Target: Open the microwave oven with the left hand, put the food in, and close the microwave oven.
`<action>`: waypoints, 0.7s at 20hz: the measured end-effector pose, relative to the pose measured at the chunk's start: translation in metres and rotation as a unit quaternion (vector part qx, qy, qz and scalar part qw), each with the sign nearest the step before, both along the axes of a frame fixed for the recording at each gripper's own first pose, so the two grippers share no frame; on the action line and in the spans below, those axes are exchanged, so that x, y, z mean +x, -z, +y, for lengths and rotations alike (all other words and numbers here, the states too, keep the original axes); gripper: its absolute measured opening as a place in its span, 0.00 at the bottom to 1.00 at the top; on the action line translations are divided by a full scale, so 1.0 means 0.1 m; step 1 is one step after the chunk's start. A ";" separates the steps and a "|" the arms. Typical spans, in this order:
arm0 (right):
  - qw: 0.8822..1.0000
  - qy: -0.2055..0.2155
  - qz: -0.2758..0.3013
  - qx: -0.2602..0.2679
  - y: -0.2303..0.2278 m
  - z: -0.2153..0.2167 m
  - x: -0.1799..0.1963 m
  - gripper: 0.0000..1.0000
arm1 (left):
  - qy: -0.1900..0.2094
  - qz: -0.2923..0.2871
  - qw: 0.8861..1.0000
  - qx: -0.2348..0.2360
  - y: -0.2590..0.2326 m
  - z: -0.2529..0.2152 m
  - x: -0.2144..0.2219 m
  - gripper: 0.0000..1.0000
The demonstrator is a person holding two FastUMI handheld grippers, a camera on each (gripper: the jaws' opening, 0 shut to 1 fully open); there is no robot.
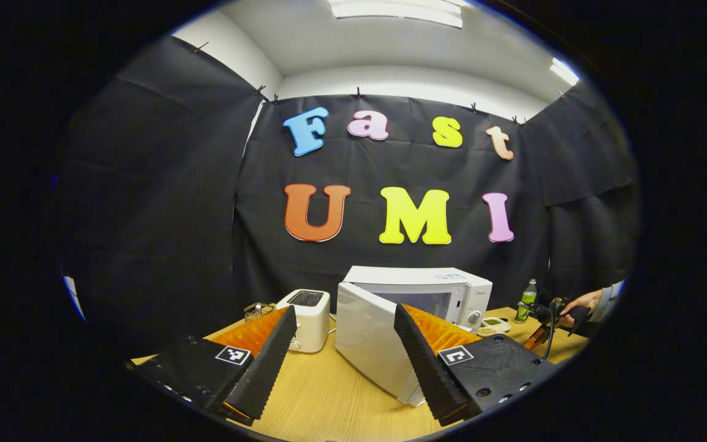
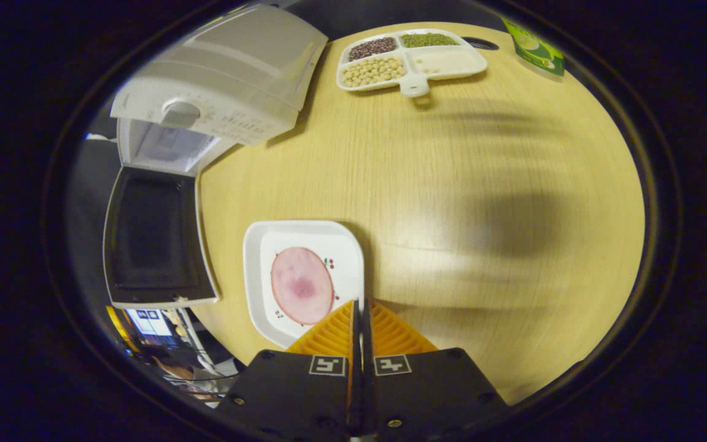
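White microwave (image 1: 452, 288) with its white door (image 2: 154, 236) swung out, showing a dark, near-black window panel, and just beside it sits a white toaster (image 1: 307, 319) with a dark slot top, all on a pale wood-grain table (image 2: 482, 202). Near the table's front edge there's a white square plate (image 2: 255, 258) dotted with tiny red and green sprigs, carrying a round pink slice of meat (image 2: 302, 285) with a darker blotch in the middle. Up by the far edge, a white divided tray (image 2: 418, 77) shows dark reddish, green, tan and cream fillings, and a green-labelled bottle (image 1: 526, 301) stands close by.
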State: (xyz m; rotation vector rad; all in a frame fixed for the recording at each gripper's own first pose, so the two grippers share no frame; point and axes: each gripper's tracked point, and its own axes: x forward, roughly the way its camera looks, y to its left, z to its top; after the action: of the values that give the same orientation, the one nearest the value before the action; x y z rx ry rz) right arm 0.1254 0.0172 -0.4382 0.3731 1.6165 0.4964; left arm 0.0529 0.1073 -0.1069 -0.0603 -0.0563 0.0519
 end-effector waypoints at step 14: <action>0.962 0.247 -0.098 0.066 -0.80 0.47 0.04 0.04 | 0.007 -0.009 1.000 -0.005 -0.06 0.18 -0.37 0.95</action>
State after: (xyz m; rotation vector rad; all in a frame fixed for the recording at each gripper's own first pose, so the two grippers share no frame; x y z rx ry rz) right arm 0.1292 0.0646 -0.3584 0.7795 1.2430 0.2487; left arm 0.0156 0.1252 -0.1004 -0.0719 -0.0743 0.0370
